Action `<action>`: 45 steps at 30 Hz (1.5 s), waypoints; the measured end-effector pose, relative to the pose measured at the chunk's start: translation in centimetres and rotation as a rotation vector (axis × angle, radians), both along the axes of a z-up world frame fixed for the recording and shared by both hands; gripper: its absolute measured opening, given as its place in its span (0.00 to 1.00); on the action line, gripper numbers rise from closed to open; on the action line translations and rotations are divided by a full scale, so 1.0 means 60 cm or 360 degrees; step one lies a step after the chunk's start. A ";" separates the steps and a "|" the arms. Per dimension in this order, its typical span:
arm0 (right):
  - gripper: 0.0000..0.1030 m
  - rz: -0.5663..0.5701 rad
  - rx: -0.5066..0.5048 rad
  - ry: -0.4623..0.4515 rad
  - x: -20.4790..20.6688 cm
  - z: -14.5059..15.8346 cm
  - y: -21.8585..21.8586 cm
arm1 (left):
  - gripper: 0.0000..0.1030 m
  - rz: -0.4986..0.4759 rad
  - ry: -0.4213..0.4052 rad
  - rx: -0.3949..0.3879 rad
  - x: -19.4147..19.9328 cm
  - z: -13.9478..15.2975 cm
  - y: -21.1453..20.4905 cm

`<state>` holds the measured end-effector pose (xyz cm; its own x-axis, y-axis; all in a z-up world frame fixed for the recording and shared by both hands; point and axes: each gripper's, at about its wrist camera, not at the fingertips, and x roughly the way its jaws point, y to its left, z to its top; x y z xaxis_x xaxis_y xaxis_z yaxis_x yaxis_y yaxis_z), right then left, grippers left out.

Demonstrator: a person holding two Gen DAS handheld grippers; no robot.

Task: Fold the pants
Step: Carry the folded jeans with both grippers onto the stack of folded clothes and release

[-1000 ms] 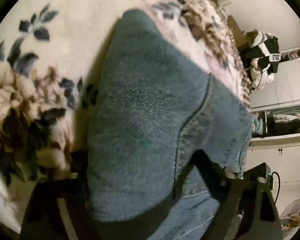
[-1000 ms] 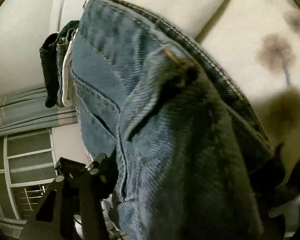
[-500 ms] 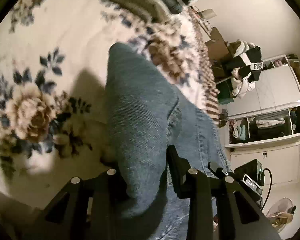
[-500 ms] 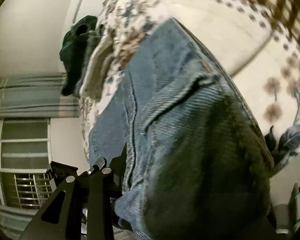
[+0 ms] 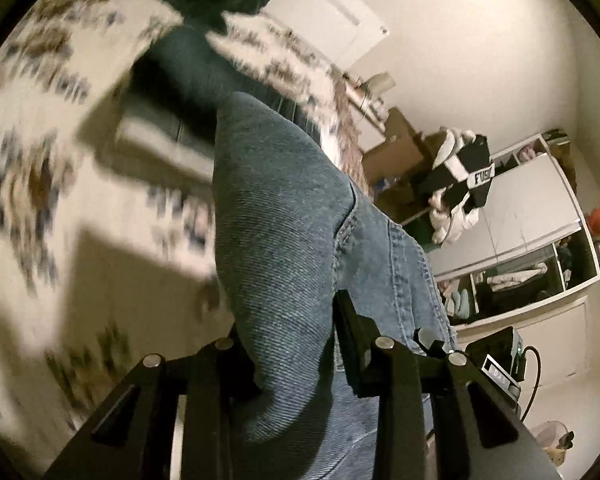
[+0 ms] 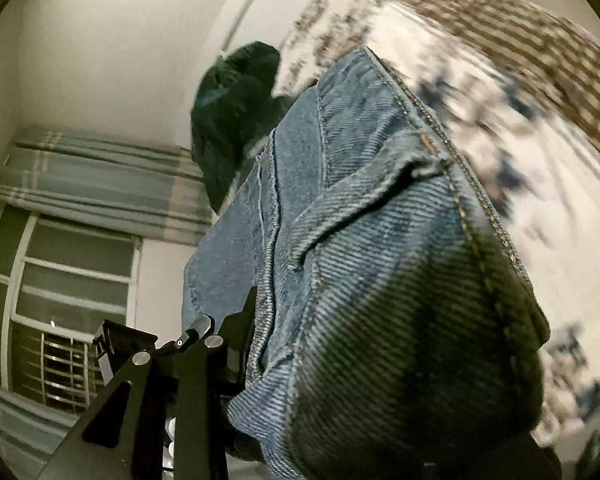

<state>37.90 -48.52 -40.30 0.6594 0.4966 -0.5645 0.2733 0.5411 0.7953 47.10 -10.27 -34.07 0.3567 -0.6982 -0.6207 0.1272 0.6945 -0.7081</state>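
The blue jeans (image 5: 284, 220) hang lifted above the floral bedspread (image 5: 40, 208), with their far end still trailing down to it. My left gripper (image 5: 288, 348) is shut on a thick fold of the denim, one black finger on each side of it. In the right wrist view the jeans (image 6: 380, 240) fill the middle, showing stitched seams and a bunched edge. My right gripper (image 6: 320, 360) is shut on that bunch. Only its left finger (image 6: 242, 332) shows; the other is hidden behind the cloth.
A dark green garment (image 6: 236, 120) lies on the bed beyond the jeans. White shelves with clothes (image 5: 540, 264), cardboard boxes (image 5: 396, 148) and a black device with a cable (image 5: 500, 360) stand to the right. A curtained, barred window (image 6: 72, 280) is to the left of the bed.
Both grippers have closed on the jeans and risen. The denim now hangs from them and the bedspread has dropped farther below, blurred by the motion.
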 end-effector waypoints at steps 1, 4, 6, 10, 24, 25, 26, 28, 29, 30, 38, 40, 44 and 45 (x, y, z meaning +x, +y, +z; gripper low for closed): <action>0.36 -0.0011 -0.0003 -0.0020 0.038 0.010 0.009 | 0.27 -0.0006 -0.0022 0.0003 0.042 0.015 0.009; 0.36 -0.0055 0.0001 -0.0077 0.165 0.034 0.035 | 0.27 -0.0028 -0.0076 -0.0004 0.165 0.049 0.036; 0.36 -0.0078 0.0003 -0.0119 0.259 0.042 0.051 | 0.27 -0.0043 -0.0110 0.0001 0.241 0.062 0.050; 0.36 -0.0098 -0.0016 -0.0157 0.414 0.026 0.070 | 0.27 -0.0074 -0.0145 0.0029 0.382 0.047 0.068; 0.45 -0.0029 -0.0075 0.0055 0.580 -0.141 0.103 | 0.33 -0.0113 0.0091 0.0162 0.512 -0.103 0.110; 0.50 -0.0030 -0.0067 0.0086 0.580 -0.141 0.100 | 0.35 -0.0116 0.0086 0.0199 0.507 -0.097 0.108; 0.52 -0.0036 -0.0075 0.0131 0.580 -0.139 0.097 | 0.36 -0.0115 0.0087 0.0228 0.503 -0.092 0.108; 0.63 -0.0046 -0.0089 0.0171 0.576 -0.129 0.089 | 0.38 -0.0110 0.0095 0.0293 0.500 -0.082 0.109; 0.68 -0.0055 -0.0106 0.0184 0.572 -0.121 0.085 | 0.38 -0.0104 0.0089 0.0337 0.493 -0.074 0.109; 0.79 -0.0052 -0.0127 0.0191 0.568 -0.111 0.082 | 0.43 -0.0093 0.0089 0.0381 0.488 -0.068 0.109; 0.96 -0.0081 -0.0490 0.0345 0.516 -0.010 0.091 | 0.94 -0.0008 -0.0062 0.0688 0.434 0.009 0.100; 0.99 -0.0077 -0.0717 0.0400 0.502 0.024 0.107 | 0.94 0.0000 -0.0112 0.0781 0.410 0.032 0.090; 1.00 -0.0057 -0.1216 0.0494 0.473 0.084 0.155 | 0.95 -0.0013 -0.0191 0.0952 0.360 0.071 0.065; 1.00 -0.0055 -0.1312 0.0494 0.463 0.097 0.166 | 0.95 -0.0015 -0.0204 0.0994 0.348 0.080 0.060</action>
